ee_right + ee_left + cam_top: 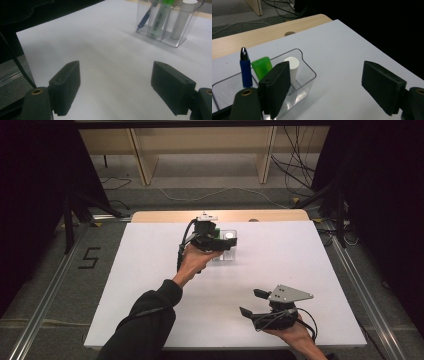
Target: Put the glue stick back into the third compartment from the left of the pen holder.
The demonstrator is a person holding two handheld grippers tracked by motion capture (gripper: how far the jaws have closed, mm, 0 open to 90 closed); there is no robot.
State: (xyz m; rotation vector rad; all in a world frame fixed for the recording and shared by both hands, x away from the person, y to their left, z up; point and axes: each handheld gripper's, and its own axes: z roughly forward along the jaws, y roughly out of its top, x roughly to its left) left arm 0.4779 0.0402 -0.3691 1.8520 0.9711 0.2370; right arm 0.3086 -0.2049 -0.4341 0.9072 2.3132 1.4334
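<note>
Clear plastic holder noted on the white table, far of centre, in the high view. Left gripper found directly above it, in a hand reaching in from the near edge. Right gripper seen well apart at the near right, jaws wide with nothing between them, resting in a hand low over the table.

Left gripper view: jaws of the left gripper spread wide, nothing clamped. Holder just below and behind the left jaw. Upright inside it: blue pen with a silver tip, green marker, white cylinder. Wooden strip observed at the far edge of the table.

Right gripper view: right gripper jaws wide apart, bare white surface between them. Holder at the far right, well clear of the jaws, with the pen, marker and white cylinder standing in separate compartments.
</note>
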